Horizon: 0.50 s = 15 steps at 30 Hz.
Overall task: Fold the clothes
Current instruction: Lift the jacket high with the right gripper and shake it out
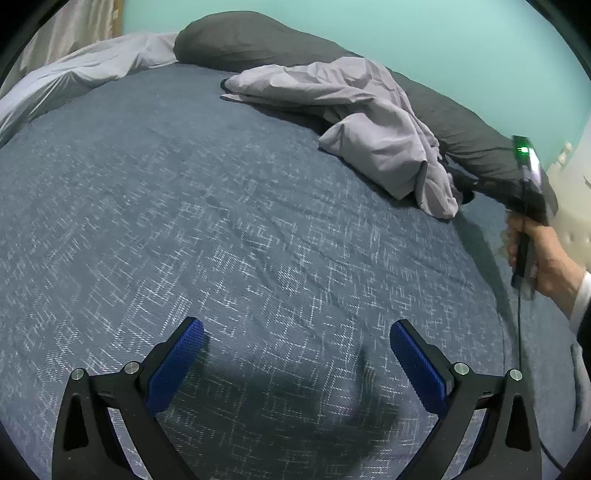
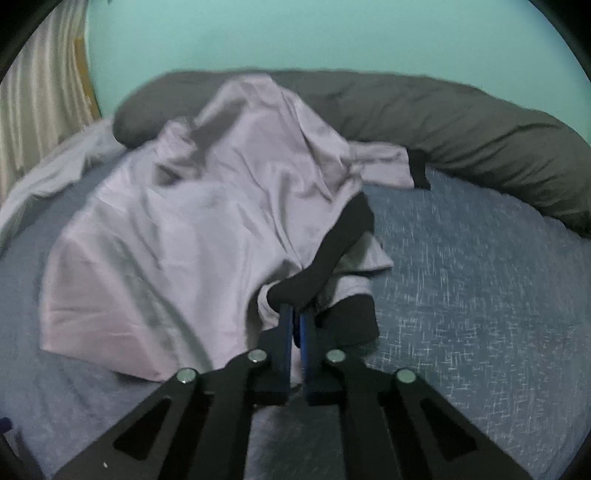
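Lying crumpled on the blue bedspread (image 1: 221,229) against grey pillows (image 2: 461,122): lilac garment (image 2: 192,229), dark-trimmed edge pinched in closed right gripper (image 2: 295,317); left gripper (image 1: 295,332) spread wide, empty, well apart.

Right gripper (image 2: 295,317) seen with jaws closed on dark trim (image 2: 332,240) of lilac shirt (image 2: 192,229). Shirt lay crumpled on blue patterned bed cover (image 2: 480,295), upper part draped against grey pillow (image 2: 461,122). Teal wall (image 2: 332,33) behind; cream curtain (image 2: 40,92) at left.
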Tool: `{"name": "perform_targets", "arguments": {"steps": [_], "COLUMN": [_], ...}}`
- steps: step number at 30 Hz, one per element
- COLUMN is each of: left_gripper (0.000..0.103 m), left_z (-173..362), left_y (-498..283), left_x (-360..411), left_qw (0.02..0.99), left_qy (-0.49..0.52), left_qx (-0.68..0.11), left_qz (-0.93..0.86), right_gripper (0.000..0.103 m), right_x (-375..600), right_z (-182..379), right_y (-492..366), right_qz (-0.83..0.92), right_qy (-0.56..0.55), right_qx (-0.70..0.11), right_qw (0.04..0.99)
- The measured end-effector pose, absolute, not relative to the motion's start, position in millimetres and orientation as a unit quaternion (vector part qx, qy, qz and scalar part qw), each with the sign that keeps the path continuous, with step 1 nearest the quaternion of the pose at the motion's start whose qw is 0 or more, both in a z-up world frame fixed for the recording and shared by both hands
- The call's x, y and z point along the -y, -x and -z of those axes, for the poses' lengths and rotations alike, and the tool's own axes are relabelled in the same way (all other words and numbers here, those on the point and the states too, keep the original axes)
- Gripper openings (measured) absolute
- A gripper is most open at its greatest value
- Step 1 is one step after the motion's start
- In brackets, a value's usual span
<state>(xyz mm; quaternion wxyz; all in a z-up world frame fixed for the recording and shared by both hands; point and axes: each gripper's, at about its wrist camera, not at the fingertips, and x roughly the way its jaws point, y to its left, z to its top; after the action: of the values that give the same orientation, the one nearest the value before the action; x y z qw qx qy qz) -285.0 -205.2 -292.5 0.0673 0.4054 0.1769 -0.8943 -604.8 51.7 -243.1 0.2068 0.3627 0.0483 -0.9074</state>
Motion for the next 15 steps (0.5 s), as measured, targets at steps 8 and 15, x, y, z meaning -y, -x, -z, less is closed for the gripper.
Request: {"name": "perform_targets", "arguments": {"steps": [8, 15], "left_gripper": [0.103, 0.103], "left_z": [256, 208], "left_y": [268, 225], "left_x": [201, 194], "left_qw": [0.063, 0.054], "left_qy": [-0.375, -0.365], "left_qx": [-0.176, -0.182], "left_qz": [0.908, 0.911], "right_gripper": [0.002, 0.002], "right_x": [-62, -93], "right_z": [141, 42], "right_y": [524, 438], "right_qz": [0.912, 0.922], "right_qy": [-0.31, -0.255], "right_qx": [-0.011, 0.014], "right_qw": [0.266, 0.29]}}
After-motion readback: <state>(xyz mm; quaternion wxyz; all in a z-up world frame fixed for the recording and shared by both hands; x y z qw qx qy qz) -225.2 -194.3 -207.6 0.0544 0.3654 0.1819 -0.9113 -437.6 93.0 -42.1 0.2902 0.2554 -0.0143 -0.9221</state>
